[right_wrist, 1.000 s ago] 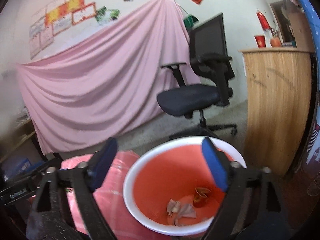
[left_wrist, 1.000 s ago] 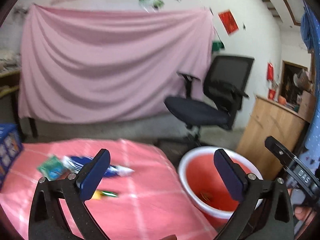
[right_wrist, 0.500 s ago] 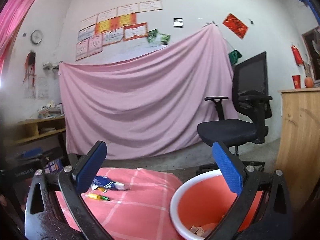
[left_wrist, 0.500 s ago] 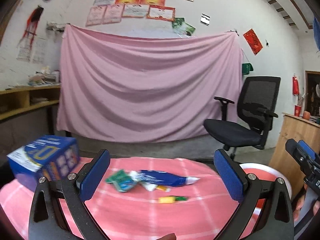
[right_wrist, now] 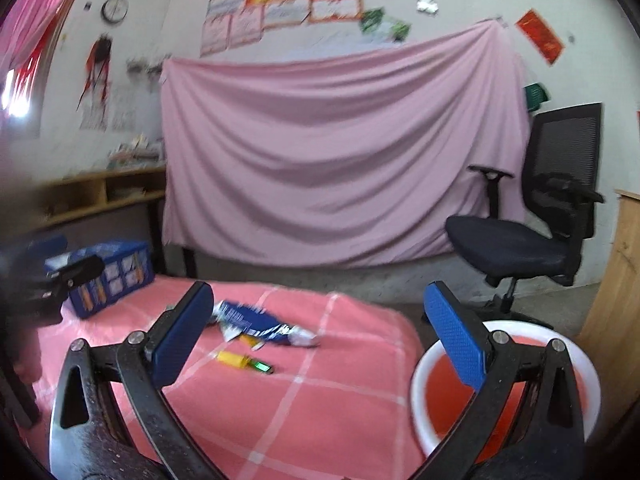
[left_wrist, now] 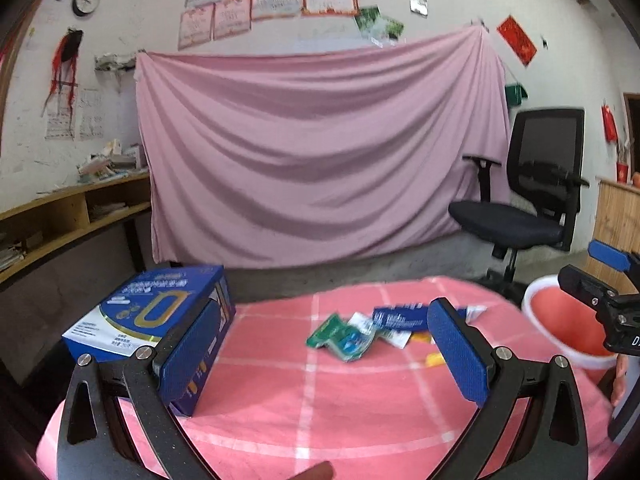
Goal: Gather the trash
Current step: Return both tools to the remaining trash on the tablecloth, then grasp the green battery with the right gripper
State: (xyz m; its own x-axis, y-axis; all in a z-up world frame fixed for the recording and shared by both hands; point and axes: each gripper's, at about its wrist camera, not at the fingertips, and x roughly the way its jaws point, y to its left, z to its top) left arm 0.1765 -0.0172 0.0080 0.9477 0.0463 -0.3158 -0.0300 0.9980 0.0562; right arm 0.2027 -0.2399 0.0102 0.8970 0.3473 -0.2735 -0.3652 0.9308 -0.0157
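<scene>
The left gripper (left_wrist: 323, 344) is held with its blue pads wide apart and nothing between them, above a table covered by a pink checked cloth (left_wrist: 312, 400). The right gripper (right_wrist: 320, 332) is likewise spread and empty. Only in the left wrist view is a green wrapper (left_wrist: 340, 336) seen, lying at the left end of a small heap of trash near the middle of the cloth, touching a blue packet (left_wrist: 396, 317). In that view a blue box (left_wrist: 152, 312) stands close at the table's left edge, partly behind the left pad, while only a slice of the basin (left_wrist: 560, 320) shows at the right, behind the other tool. In the right wrist view the white-rimmed red basin (right_wrist: 440, 396) is seen more fully, standing beside the table's right edge and partly hidden by the right finger; a yellow and green tube (right_wrist: 244, 361) lies apart from the heap, nearer the camera. Its contents cannot be told. Behind the table a pink sheet (right_wrist: 340, 160) hangs across the wall beneath posters and a clock (right_wrist: 115, 8), with a black office chair (right_wrist: 532, 224) to the right and wooden shelves (left_wrist: 72, 216) to the left.
</scene>
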